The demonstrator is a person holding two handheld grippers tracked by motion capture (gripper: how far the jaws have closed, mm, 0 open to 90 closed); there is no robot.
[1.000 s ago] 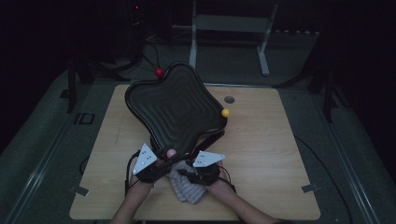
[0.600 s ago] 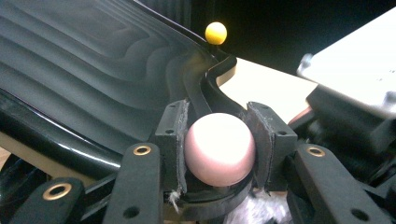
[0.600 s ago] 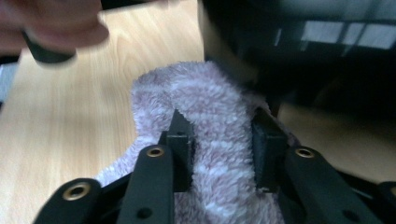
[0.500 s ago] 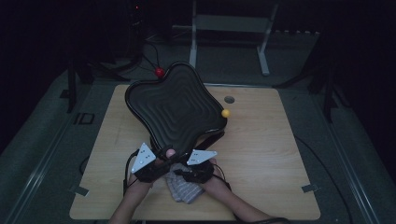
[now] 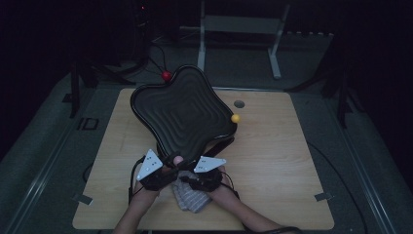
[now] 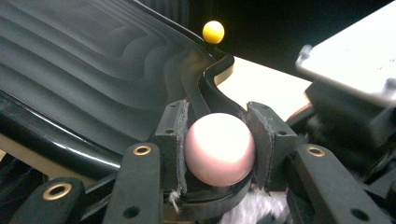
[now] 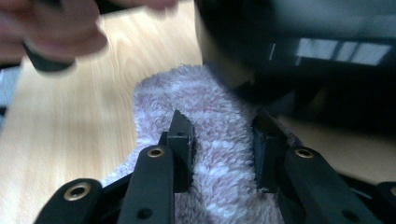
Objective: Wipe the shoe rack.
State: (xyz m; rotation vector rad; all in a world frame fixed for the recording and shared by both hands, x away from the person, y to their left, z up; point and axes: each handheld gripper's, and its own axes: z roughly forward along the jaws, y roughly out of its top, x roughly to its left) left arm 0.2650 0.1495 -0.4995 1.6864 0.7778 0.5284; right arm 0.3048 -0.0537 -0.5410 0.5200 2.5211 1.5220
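A: The room is dark, and the wooden table point(image 5: 272, 161) is the one lit surface. On it a black wavy-edged tray point(image 5: 182, 114) is tipped up, its near corner lifted off the wood and its far side leaning away toward the back.

B: What holds it there?

A: The left gripper point(image 6: 218, 148). Its jaws stand partly apart and clamp a pink ball knob point(image 6: 219, 148) at the tray's near corner, pads pressing on both sides. A yellow knob point(image 6: 213, 31) and a red knob point(image 5: 166, 75) sit on other corners.

B: And the right gripper point(image 7: 223, 140)?

A: Its jaws are pinched on a fluffy striped cloth point(image 7: 219, 121), just below the raised corner, near the table's front edge.

B: The risk?

A: The grip is on a round, smooth ball. I judge that the tray could swivel on it or slip out, then slap down on the wood. Pushing hard with the cloth against the tray's underside could start that twist.

B: Which way does the tray point?

A: It is roughly a four-lobed square, so no real long axis. Its ribbed face looks up and toward the person, and the gripped corner's diagonal runs from the person toward the far edge.
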